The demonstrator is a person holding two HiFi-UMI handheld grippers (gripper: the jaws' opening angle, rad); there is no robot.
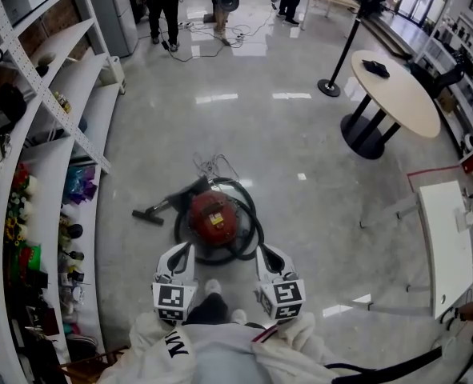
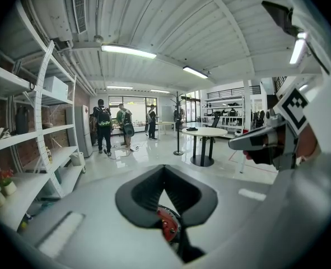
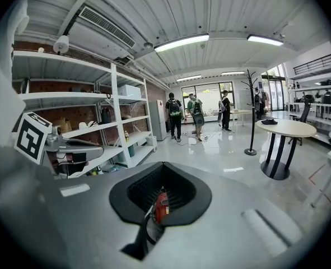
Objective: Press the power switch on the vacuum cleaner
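The shelves [image 1: 56, 146] line the left side and play no part in the task.

The left gripper [image 1: 180, 256] is held close to the body, above the floor. Its jaws are closed tip to tip with nothing between them, which forms a blunt point suited to pressing.

The vacuum [image 1: 212, 217] rests on the floor directly ahead, between and just beyond the two grippers. The hose [image 1: 254, 226] loops round it, and the nozzle [image 1: 147, 214] lies to its left. The power switch cannot be singled out on the red housing from this height.

The right gripper [image 1: 268, 256] mirrors the left, with its jaws together and empty. Both grippers point down at the vacuum but are well clear of it, so pressing has not begun. Either one would have to be lowered to the housing.

The round table [image 1: 396, 94] stands far right, well apart.
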